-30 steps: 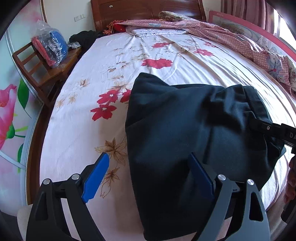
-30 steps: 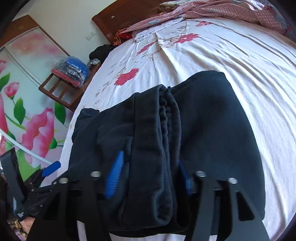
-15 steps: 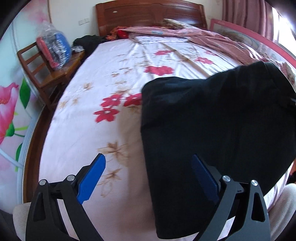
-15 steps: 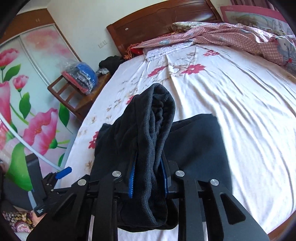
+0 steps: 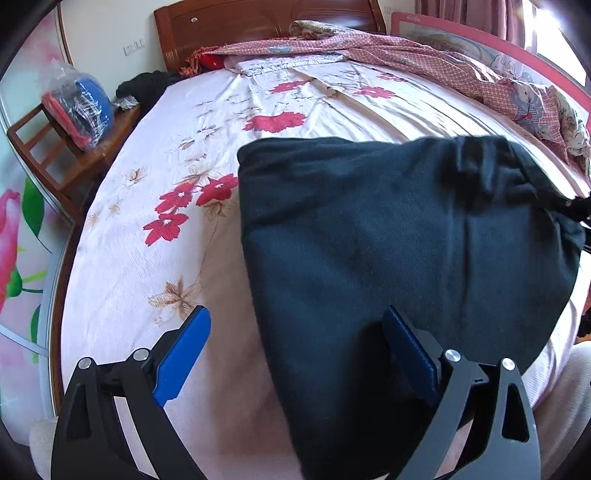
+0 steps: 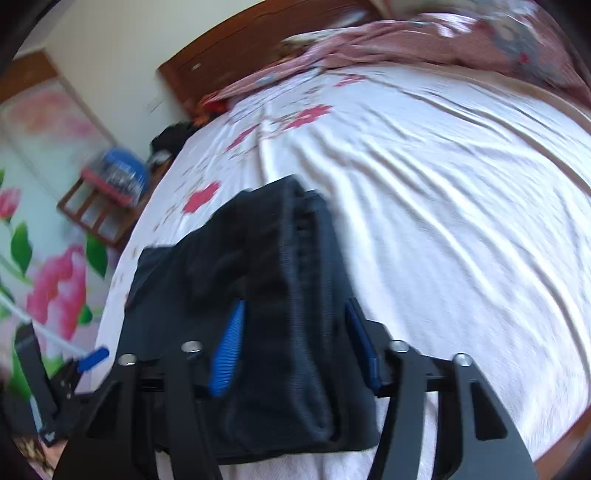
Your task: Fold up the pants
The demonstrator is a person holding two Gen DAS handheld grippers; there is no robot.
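Note:
The dark folded pants [image 5: 388, 240] lie on the flowered bed sheet [image 5: 155, 280] near the bed's front edge. My left gripper [image 5: 295, 350] is open wide, its right pad over the pants' left part and its left pad over bare sheet, gripping nothing. In the blurred right wrist view the pants [image 6: 221, 273] show a ribbed waistband fold [image 6: 303, 295] running between the fingers of my right gripper [image 6: 295, 347]. Those jaws are opening, and the pads stand a little off the cloth on both sides. The left gripper's blue tip [image 6: 92, 356] shows at the lower left.
A wooden chair [image 5: 48, 147] with a plastic bag of clothes [image 5: 79, 110] stands left of the bed. A dark clothes heap [image 5: 147, 85] lies by the wooden headboard [image 5: 258, 29]. A pink checked quilt [image 5: 443, 62] covers the far right side.
Half a second ago the right gripper held the waistband fold raised and pinched. The fold now lies down on the pants and the jaws have spread. The left gripper stayed open.

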